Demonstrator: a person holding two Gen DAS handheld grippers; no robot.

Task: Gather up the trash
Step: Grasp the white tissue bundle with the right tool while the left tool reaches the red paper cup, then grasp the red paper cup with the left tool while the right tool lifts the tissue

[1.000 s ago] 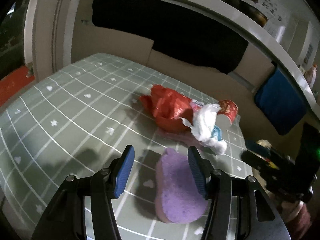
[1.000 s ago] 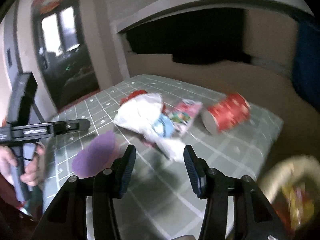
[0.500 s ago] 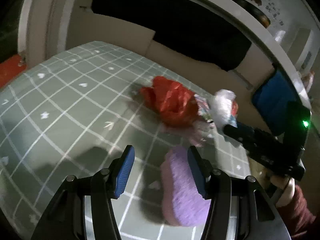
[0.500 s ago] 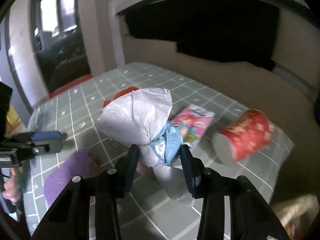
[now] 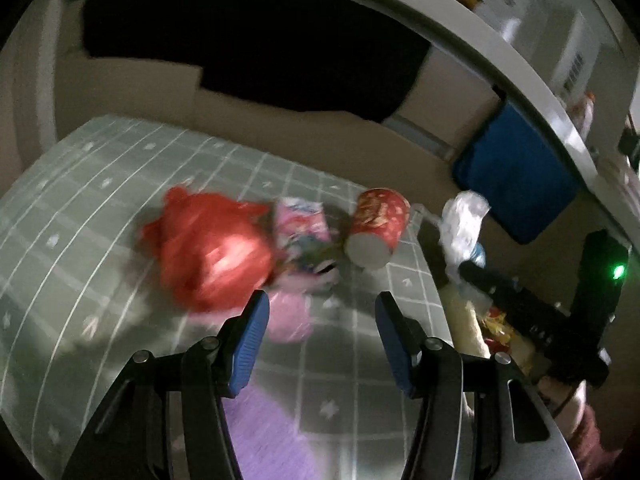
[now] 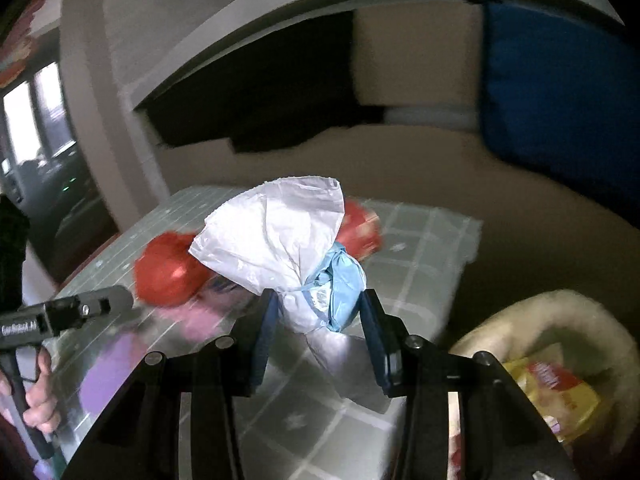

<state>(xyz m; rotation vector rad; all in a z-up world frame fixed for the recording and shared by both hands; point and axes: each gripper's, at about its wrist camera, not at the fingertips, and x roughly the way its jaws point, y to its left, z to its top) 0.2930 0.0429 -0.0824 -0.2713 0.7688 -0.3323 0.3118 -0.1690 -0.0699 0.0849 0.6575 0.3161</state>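
right gripper point(image 6: 316, 324) clamped on a white plastic bag point(image 6: 276, 232) with a blue wad, lifted off the table.
left gripper point(image 5: 318, 330) gapes empty above the green grid tablecloth point(image 5: 80, 208); its jaws hold nothing. red bag point(image 5: 208, 248), pink packet point(image 5: 300, 228) and red paper cup point(image 5: 378, 226) lie just beyond it, purple sponge point(image 5: 264, 436) beneath it; a cream basket point(image 6: 568, 320) sits beside the table, near the held bag.

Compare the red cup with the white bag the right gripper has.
The red cup lies on its side on the green checked table; the white bag is off the table, pinched in the right gripper. The cup is rigid and patterned; the bag is crumpled, with blue inside. Both are trash.
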